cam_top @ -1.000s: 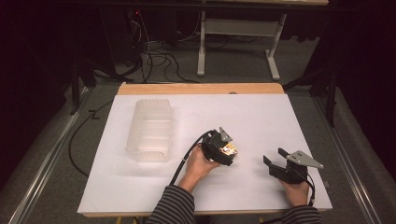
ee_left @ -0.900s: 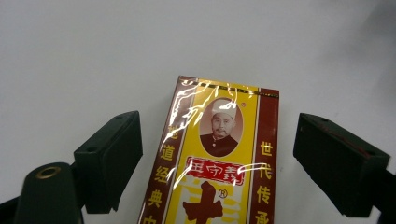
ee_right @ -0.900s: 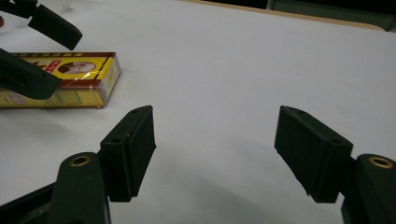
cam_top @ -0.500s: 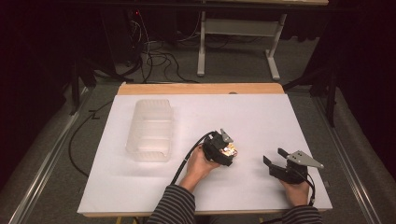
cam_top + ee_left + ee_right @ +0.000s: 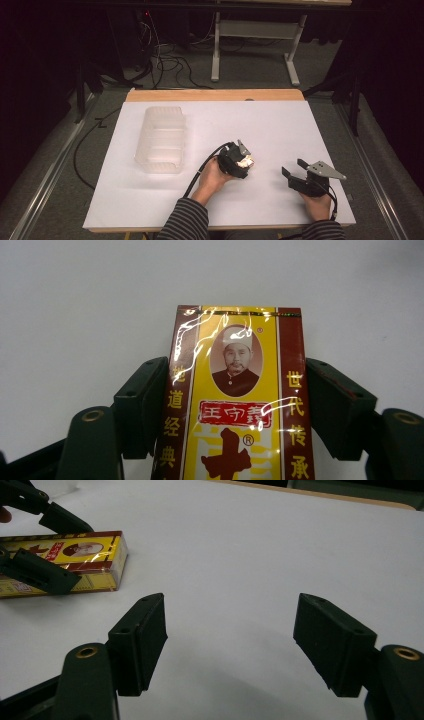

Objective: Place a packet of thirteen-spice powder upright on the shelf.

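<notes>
1. The left gripper (image 5: 245, 162) pinches a yellow-and-red box (image 5: 235, 400) by its sides, low over the white table (image 5: 280, 125).
2. The right gripper (image 5: 240, 630) rests nearby, jaws spread, nothing between them.
3. A clear plastic bin (image 5: 161, 139) stands to the left.

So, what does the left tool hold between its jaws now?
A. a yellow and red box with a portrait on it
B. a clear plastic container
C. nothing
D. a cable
A: the left tool has its jaws against both sides of the yellow and red box.

The box (image 5: 235, 405) (its lower end) is cut off by the frame edge.
</notes>
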### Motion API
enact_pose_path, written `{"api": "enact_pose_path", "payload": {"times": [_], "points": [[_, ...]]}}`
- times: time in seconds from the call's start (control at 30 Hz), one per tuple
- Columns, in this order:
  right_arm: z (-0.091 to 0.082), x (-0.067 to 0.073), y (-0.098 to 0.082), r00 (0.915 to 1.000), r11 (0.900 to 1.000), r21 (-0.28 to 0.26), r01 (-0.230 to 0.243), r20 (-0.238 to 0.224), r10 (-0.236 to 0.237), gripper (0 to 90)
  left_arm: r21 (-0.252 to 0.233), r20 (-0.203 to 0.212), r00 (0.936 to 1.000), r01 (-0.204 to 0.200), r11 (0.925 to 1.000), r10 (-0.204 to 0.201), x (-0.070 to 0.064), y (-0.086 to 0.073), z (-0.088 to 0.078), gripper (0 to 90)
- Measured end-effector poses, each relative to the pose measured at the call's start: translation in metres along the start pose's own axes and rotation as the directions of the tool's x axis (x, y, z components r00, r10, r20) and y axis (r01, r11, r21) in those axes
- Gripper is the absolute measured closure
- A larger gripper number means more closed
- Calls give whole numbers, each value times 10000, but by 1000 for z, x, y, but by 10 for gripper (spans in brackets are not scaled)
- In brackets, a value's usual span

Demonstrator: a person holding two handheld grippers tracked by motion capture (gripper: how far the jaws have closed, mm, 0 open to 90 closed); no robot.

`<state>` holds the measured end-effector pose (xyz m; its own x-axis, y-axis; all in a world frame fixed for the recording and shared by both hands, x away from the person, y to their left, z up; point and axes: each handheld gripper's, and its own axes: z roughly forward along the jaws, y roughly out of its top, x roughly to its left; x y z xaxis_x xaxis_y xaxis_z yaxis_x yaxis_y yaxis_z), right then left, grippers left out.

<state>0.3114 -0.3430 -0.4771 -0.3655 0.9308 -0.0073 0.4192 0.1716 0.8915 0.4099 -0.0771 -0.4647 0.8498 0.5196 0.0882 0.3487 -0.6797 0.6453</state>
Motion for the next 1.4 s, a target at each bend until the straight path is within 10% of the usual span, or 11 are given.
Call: {"api": "enact_pose_path", "payload": {"times": [1.4], "points": [[0, 1, 0, 10000, 10000, 37, -44, 43, 43, 302, -1688, -776, 9919, 860, 9819, -1002, 14, -5, -70, 330]]}}
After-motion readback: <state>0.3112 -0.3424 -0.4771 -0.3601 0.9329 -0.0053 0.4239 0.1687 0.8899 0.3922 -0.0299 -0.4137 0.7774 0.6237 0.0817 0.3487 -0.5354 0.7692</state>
